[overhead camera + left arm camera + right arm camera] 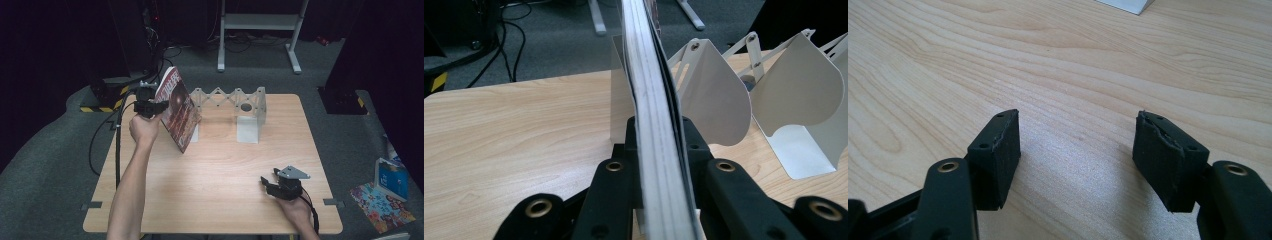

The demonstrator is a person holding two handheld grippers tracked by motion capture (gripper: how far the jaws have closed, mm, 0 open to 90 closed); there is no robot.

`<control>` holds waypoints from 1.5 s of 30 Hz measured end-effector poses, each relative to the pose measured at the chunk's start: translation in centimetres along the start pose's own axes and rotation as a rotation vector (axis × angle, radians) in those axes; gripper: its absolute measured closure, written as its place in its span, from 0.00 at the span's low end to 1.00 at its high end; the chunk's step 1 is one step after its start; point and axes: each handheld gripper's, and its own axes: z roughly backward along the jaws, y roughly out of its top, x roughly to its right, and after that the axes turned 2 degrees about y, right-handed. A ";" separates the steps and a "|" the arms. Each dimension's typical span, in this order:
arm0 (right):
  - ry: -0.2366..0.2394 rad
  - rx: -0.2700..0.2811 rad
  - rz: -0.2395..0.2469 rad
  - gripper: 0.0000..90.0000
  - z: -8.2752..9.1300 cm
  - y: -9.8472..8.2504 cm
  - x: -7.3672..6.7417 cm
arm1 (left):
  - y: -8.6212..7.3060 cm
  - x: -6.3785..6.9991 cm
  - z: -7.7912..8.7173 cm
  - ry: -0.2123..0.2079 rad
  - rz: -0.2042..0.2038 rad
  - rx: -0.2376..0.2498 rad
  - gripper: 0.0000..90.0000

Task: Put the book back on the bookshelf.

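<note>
While our left gripper [148,106] clamps the red-covered paperback book [176,107], we steady it toward the white folding metal rack [235,102]; our right gripper [1077,150] idles wide.

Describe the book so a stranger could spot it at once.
Start at the wooden table and go to its far left. The book is held tilted above the tabletop, clamped in the left gripper. Its dark red cover stands out against the white expanding rack beside it.

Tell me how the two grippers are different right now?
The left gripper is shut on the book, lifted up by the white rack; the right gripper is open, holding nothing. The left is raised off the table; the right sits low near its front edge. Both have black fingers.
</note>
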 end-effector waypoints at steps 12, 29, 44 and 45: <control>0.000 0.000 -0.002 0.40 0.0 0.0 0.0 | 0.3 0.2 0.4 0.029 -0.022 -0.004 0.83; 0.000 -0.001 -0.003 0.40 0.0 0.0 0.0 | -0.3 -0.6 1.1 -0.001 -0.012 0.024 0.52; -0.001 -0.001 -0.002 0.40 0.0 0.0 0.0 | -1.6 -1.1 2.8 -0.033 -0.011 0.079 0.44; -0.001 -0.001 -0.002 0.40 0.0 0.0 0.0 | -1.7 -1.1 3.0 -0.035 -0.014 0.085 0.44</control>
